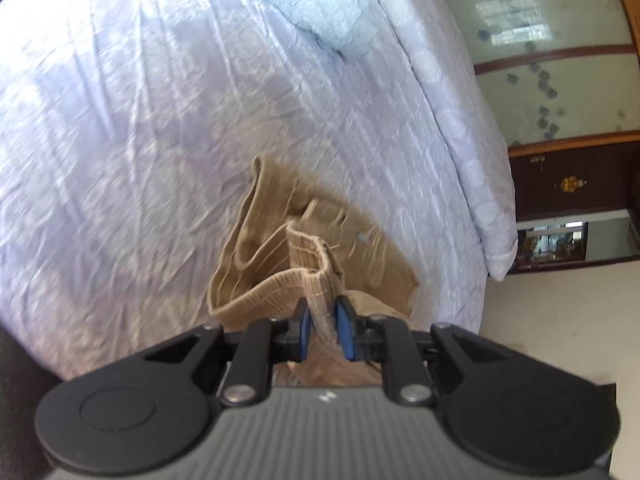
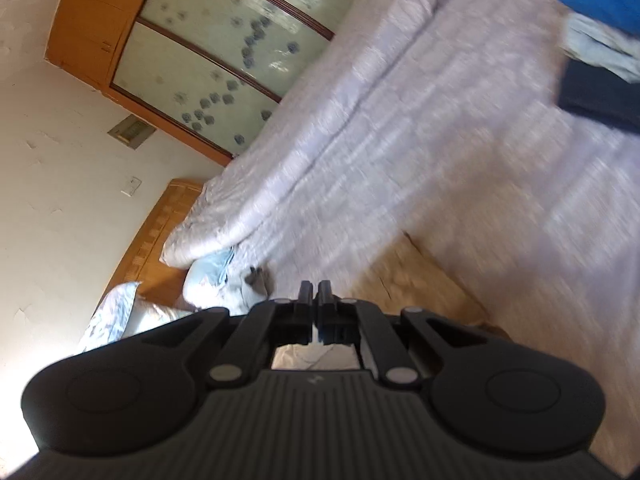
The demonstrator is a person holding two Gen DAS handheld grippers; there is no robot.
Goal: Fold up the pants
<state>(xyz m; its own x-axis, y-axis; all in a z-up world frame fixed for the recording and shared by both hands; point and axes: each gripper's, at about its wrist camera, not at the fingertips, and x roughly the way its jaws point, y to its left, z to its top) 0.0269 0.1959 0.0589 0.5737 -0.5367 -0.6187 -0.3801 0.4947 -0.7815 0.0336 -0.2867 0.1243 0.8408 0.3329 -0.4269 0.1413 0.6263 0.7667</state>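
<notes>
**Tan pants gripped at the waistband on a pale bed**

Pale lavender bedding (image 1: 160, 120) fills most of the room's middle, wrinkled and bright, with a wardrobe (image 1: 560, 60) of frosted, flower-patterned panels behind it. Tan pants (image 1: 280, 248) lie bunched on the bed near its edge, part of the cloth lifted off the cover. The left gripper (image 1: 323, 318) has its jaws nearly closed, clenched on the ribbed waistband, which stands up between the blue pads (image 1: 344, 324) and curls away over the rest of the pile.

From the right wrist view, blurred by motion, the right gripper (image 2: 314, 292) has its jaws pressed almost together with only a thin slit between them; nothing shows between them. It sits above the bed, with the pants (image 2: 412, 276) just beside it to the right. Folded blue and dark clothes (image 2: 600, 40) lie farther off on the cover.

A small pale logo mark sits on each gripper body, but it cannot be read. No other writing is legible.
</notes>
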